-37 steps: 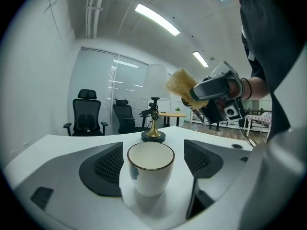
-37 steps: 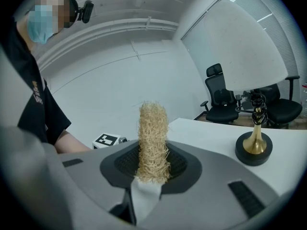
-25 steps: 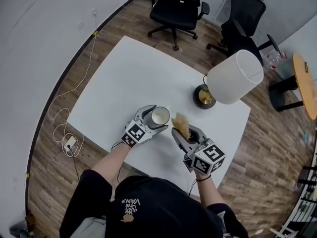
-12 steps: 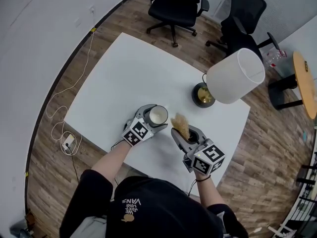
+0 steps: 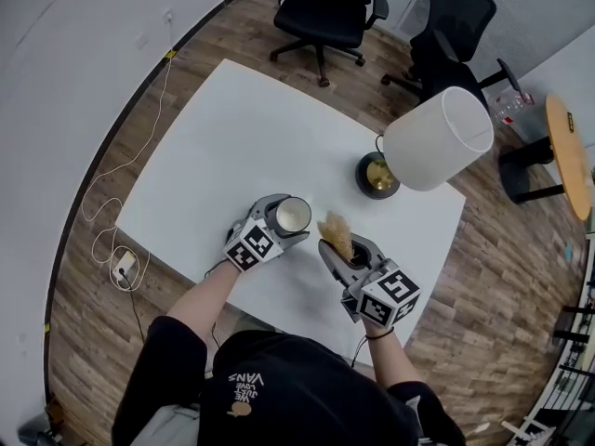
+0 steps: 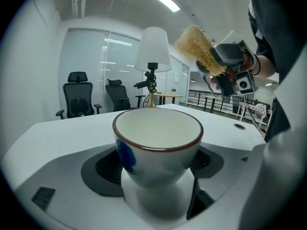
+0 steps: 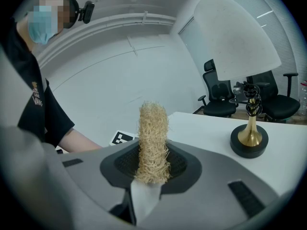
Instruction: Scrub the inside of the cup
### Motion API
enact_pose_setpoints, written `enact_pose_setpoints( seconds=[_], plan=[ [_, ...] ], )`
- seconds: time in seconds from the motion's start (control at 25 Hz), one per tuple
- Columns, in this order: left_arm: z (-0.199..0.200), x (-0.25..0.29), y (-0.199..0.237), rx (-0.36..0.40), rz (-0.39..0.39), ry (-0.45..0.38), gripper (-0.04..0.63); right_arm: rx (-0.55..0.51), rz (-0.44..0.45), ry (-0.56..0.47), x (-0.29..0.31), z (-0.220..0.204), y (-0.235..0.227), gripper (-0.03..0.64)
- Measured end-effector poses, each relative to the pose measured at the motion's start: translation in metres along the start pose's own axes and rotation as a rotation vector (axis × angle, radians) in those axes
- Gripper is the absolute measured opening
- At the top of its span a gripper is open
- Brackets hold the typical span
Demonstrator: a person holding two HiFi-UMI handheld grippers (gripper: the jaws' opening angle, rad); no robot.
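Note:
A white cup (image 5: pixel 294 215) with a dark red rim and a blue mark sits upright between the jaws of my left gripper (image 5: pixel 279 222), above the near part of the white table (image 5: pixel 232 137). In the left gripper view the cup (image 6: pixel 157 145) fills the middle and its inside looks bare. My right gripper (image 5: pixel 342 253) is shut on a tan fibrous scrubber (image 5: pixel 337 234), which stands up just right of the cup without touching it. The scrubber (image 7: pixel 153 143) rises between the jaws in the right gripper view, and the scrubber (image 6: pixel 200 49) also hangs at upper right in the left gripper view.
A lamp with a white shade (image 5: pixel 437 139) and a brass base (image 5: pixel 378 176) stands on the table's right side, close behind my right gripper. Two black office chairs (image 5: pixel 325 7) are beyond the far edge. A white cable and plug (image 5: pixel 121 268) lie on the wooden floor at left.
Both grippers, the cup and the scrubber have kept their places relative to each other; only the head camera has shifted slightly.

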State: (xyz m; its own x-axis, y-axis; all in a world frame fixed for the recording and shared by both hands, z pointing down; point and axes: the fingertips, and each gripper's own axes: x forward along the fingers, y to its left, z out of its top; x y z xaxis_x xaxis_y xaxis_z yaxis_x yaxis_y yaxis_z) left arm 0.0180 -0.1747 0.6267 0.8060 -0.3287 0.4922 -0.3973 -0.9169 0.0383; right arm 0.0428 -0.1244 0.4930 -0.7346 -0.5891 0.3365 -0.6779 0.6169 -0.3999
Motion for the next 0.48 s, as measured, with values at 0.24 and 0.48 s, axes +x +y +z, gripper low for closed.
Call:
enact_pose_setpoints(
  seconds=[0.24,0.48],
  plan=[
    [0.012,-0.01,-0.015,0.085,-0.025,0.052,0.396,-0.026,0.024,0.003,-0.002,0.002,0.004,0.094],
    [0.046,-0.042,-0.015,0.181,0.062,0.077,0.397,-0.092,0.069,0.029,-0.004,0.008,0.017,0.094]
  ],
)
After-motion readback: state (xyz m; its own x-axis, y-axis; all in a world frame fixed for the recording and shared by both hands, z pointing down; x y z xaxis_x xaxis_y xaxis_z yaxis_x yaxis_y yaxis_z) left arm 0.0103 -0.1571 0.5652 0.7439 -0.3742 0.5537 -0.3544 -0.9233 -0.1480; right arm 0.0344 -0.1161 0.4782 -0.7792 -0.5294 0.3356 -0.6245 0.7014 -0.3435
